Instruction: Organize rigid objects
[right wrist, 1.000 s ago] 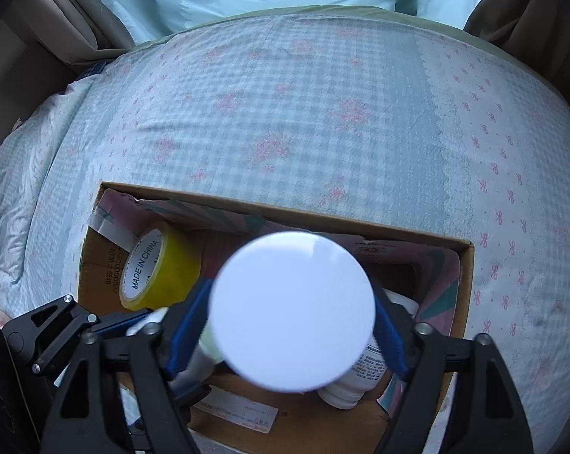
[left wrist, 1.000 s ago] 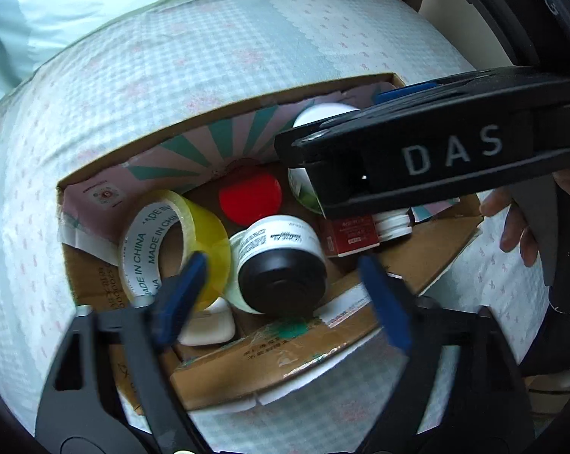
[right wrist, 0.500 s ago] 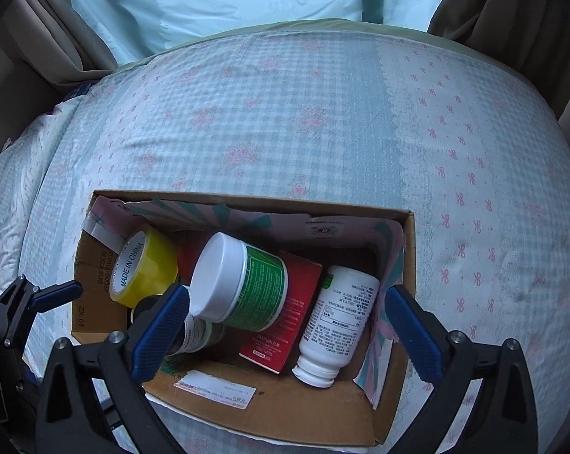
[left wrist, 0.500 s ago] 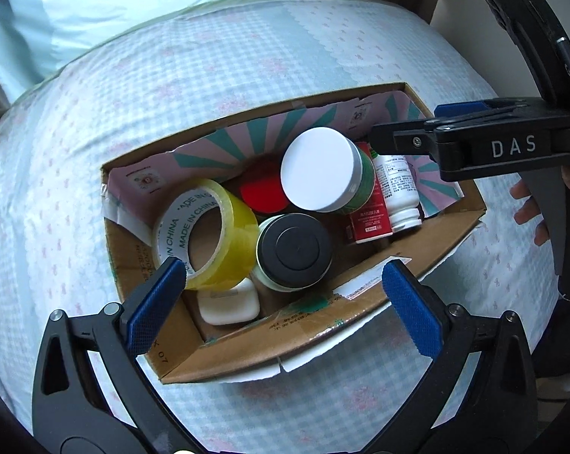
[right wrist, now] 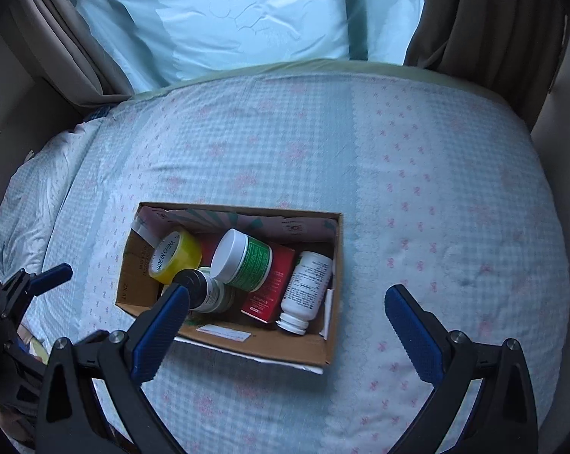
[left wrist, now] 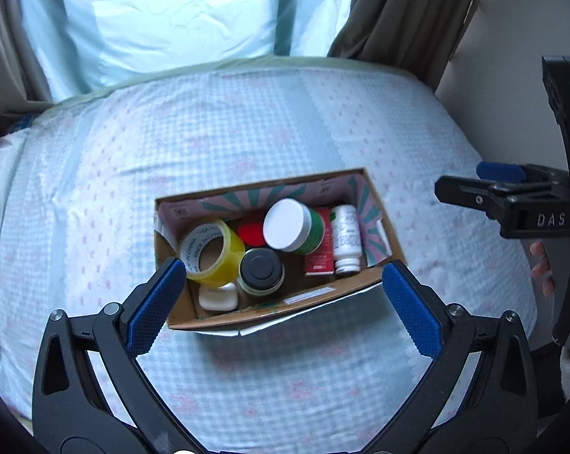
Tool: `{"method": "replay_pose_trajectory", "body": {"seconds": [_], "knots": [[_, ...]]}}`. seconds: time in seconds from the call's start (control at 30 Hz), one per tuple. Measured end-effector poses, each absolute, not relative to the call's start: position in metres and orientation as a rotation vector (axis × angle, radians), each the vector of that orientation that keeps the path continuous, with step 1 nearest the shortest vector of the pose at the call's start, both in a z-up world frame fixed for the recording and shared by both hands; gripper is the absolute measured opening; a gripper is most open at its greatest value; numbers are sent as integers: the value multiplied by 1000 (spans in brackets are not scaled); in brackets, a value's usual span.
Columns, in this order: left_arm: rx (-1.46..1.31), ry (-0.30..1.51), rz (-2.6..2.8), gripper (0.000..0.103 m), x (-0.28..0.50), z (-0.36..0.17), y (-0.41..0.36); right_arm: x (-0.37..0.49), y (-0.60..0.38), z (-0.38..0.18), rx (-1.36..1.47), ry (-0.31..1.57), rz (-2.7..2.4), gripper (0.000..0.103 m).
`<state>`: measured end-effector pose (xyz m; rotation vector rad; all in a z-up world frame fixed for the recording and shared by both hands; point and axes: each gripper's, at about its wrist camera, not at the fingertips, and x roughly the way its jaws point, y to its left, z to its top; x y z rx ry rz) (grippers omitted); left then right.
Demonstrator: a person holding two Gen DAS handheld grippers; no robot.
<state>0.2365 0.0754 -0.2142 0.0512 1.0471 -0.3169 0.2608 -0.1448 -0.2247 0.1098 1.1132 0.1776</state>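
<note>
An open cardboard box point(left wrist: 273, 308) point(right wrist: 262, 348) lies on the bed. Inside are a yellow tape roll point(left wrist: 211, 251) point(right wrist: 175, 257), a green jar with a white lid point(left wrist: 290, 225) point(right wrist: 243, 259), a black-lidded jar point(left wrist: 261, 268) point(right wrist: 205, 289), a red box point(left wrist: 317, 261) point(right wrist: 273, 287), a white bottle point(left wrist: 346, 236) point(right wrist: 304, 289), a red lid point(left wrist: 251, 230) and a white case point(left wrist: 217, 297). My left gripper point(left wrist: 277, 304) is open and empty above the box's near side. My right gripper point(right wrist: 285, 333) is open and empty above the box; it also shows in the left wrist view point(left wrist: 512, 204).
The bed carries a light blue checked sheet with pink flowers point(right wrist: 417, 189). A pale blue pillow point(right wrist: 247, 19) lies at the head. Brown curtains point(right wrist: 474, 26) hang at the back right. A wall point(left wrist: 512, 56) stands right of the bed.
My right gripper let go of the white-lidded green jar, which now lies in the box. Both grippers opened wide and rose away from the box.
</note>
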Motion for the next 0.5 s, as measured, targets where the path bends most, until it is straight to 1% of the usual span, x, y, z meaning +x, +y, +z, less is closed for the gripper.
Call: {"method": "replay_pose_trajectory", "body": {"seconds": [0.13,0.2,0.27,0.37,0.5], "knots": [[0,967,-278,103,214,-148,66,222,-168,-157,107,1028,116,103],[-48,924,-298,103,199,-119,63,201,-174,-128,81,985,86,103],[-39,880,-278,103,181,-95,59,177,-178,-102,58,944,63,103],[-19,834,-274,103,156,-70,54,144,-183,-78,67,901,33,103],[10,766,-247,103,126,-49,53,113,-180,-64,52,847,4,103]]}}
